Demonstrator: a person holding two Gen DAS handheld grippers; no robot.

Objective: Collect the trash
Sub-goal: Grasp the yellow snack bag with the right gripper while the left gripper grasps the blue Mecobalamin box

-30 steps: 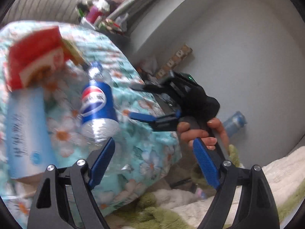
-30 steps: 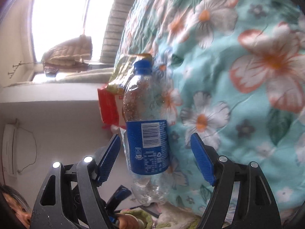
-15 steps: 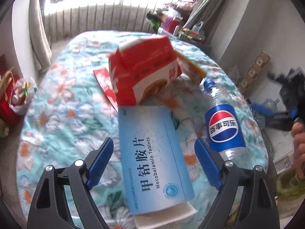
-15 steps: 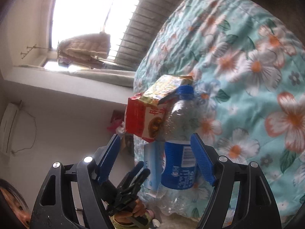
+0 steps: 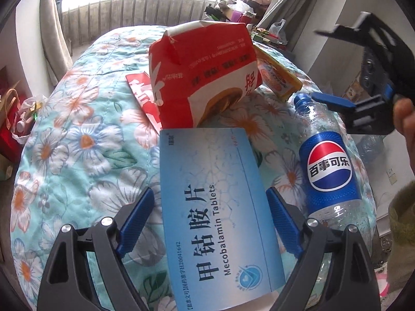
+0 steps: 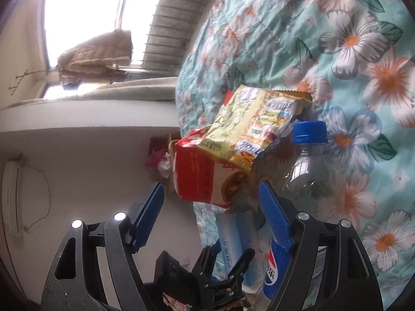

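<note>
Bed: a rounded mattress under a teal floral quilt (image 5: 85,140) carries all the rubbish; soft and yielding, so I'd expect anything pressed on it to sink rather than stay put.

Room: bright window with vertical bars at 12 o'clock in the left wrist view, a curtain at 10, cluttered shelves at 1, a pale wall at 3.

Red carton (image 5: 207,75): biggest piece, tipped on its side at 12 o'clock from the left tongs, flap open. Looks like light, crushable card; best pinched across a folded edge.

Blue tablet box (image 5: 218,207): lies flat between the left fingers, its long side pointing to 12. Likely empty and light, stiff enough for a squeeze across its narrow width, where the fingers already flank it.

Pepsi bottle (image 5: 329,171): on its side at 2 o'clock, cap toward the carton. Seems empty, so light, smooth and prone to roll; the labelled waist offers the surest hold.

Yellow wrapper (image 6: 259,124): leans on the carton beside the bottle cap. Thin, crinkly, slippery; take it by a crimped end.

Left tongs (image 5: 210,220): spread wide, either side of the tablet box, gripping nothing.

Right tongs (image 6: 211,217): spread wide too, empty, aimed at the carton and bottle neck.
</note>
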